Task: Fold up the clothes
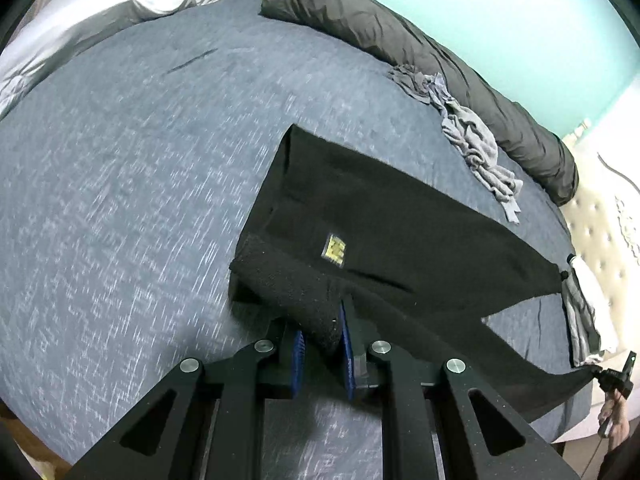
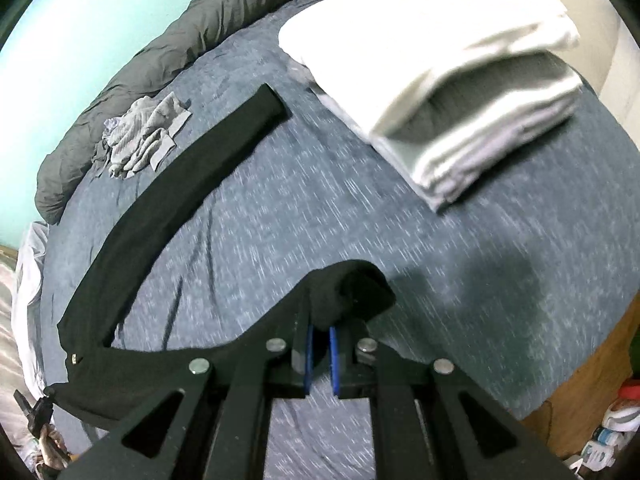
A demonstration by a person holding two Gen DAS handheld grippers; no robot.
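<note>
Blue-grey heathered bedsheet (image 1: 120, 168) fills both views, bounded by a rolled dark grey duvet (image 1: 420, 60) along the mint wall.

At the left end of the stretched garment, the left gripper (image 1: 322, 344) pinches a bunched, thick corner of the black knit trousers (image 1: 360, 208), blue pads pressed into the fabric near the small yellow woven label (image 1: 335, 250). From that corner one leg runs up and away toward the duvet, lying flat on the sheet, while the other leg runs rightward along the near edge of the bed.

Farther right, the right gripper (image 2: 321, 332) clamps the rolled cuff of that second leg, its jaws closed on the cloth, which hangs slightly off the sheet between the two tools. Each tool shows small at the edge of the other's camera.

The trousers thus form an open V, its point beside the left gripper, the free leg's long axis pointing at the duvet and the held leg's long axis joining the two grippers. The right gripper holds the far end of the held leg, so any laying of leg onto leg would likely swing from that side toward the duvet.

A crumpled pale grey garment (image 2: 144, 136) lies against the duvet; a folded white stack (image 2: 460, 92) sits well apart from it.
</note>
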